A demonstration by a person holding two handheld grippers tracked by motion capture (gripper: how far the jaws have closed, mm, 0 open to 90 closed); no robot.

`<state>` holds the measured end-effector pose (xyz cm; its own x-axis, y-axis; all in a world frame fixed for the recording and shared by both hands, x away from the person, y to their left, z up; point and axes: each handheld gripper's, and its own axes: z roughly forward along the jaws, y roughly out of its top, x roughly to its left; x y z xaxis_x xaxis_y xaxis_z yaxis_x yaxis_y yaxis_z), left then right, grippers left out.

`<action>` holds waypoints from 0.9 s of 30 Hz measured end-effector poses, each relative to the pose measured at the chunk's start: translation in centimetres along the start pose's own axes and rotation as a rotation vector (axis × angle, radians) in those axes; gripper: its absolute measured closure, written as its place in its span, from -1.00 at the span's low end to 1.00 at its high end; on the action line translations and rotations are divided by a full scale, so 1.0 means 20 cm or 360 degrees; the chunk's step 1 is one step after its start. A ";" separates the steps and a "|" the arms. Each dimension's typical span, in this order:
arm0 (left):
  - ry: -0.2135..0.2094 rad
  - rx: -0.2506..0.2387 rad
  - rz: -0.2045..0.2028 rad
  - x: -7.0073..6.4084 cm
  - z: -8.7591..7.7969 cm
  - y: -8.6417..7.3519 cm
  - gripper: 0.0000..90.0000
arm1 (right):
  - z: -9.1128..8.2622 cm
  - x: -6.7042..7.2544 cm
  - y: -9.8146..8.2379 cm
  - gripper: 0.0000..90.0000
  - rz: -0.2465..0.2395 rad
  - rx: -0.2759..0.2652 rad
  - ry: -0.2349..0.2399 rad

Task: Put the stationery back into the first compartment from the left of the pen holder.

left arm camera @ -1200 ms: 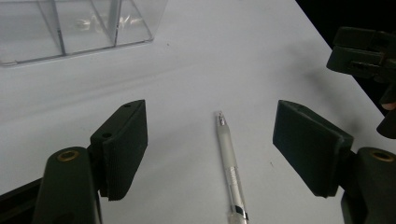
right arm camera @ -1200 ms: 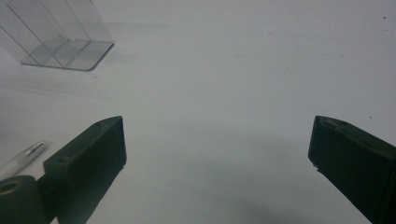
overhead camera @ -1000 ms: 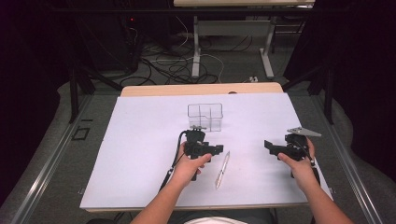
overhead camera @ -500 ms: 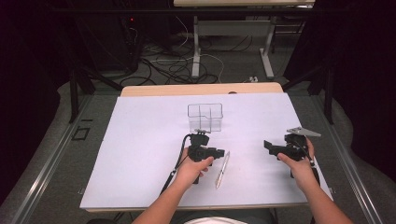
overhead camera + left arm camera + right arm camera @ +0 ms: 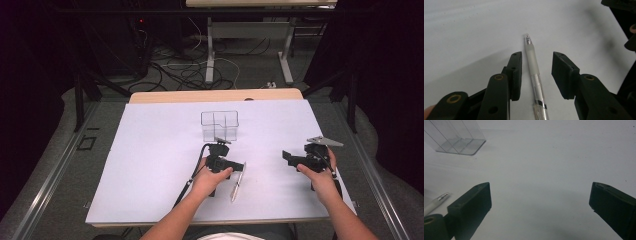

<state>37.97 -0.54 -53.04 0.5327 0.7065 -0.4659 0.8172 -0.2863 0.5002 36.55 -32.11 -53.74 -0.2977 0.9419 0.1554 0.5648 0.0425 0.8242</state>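
Step in hand: left claw (image 5: 536, 75) apart, straddling pen (image 5: 535, 77) on worktop (image 5: 150, 165), not yet clamped. Next, prob: close, lift toward clear holder (image 5: 220, 125). Right claw (image 5: 540, 207) apart, empty.

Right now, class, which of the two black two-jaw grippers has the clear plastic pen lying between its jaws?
The left gripper: its open jaws straddle the clear plastic pen on the white table sheet. The right gripper is open over bare sheet.

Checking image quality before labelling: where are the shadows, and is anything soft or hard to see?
Left gripper view: the pen is sharp, with soft grey shadows on the white table. Right gripper view: dim and greyish, clear organizer faint. High view: table bright, surroundings nearly black.
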 end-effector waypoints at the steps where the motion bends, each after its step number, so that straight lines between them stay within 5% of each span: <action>1: 0.0009 -0.0003 -0.0018 0.00 0.01 0.00 0.36 | 0.00 0.00 0.00 -0.91 -0.0002 0.0001 0.0000; 2: 0.0010 0.0009 0.0013 0.00 0.01 0.00 0.36 | 0.00 0.00 0.00 -0.91 -0.0002 0.0001 0.0000; 4: 0.0024 0.0002 -0.0043 0.00 0.03 0.00 0.40 | 0.00 0.00 0.00 -0.91 -0.0001 0.0002 0.0001; 14: -0.0008 0.0036 -0.0109 0.01 0.06 0.00 0.49 | 0.00 0.00 0.00 -0.91 -0.0006 0.0012 0.0003; 27: -0.0010 0.0076 -0.0114 0.02 0.10 -0.01 0.55 | 0.01 0.00 0.00 -0.91 -0.0003 0.0013 0.0004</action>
<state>38.43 -1.58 -54.79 0.4737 0.7222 -0.5040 0.8628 -0.2657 0.4301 36.59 -32.09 -53.87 -0.3003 0.9411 0.1552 0.5705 0.0468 0.8199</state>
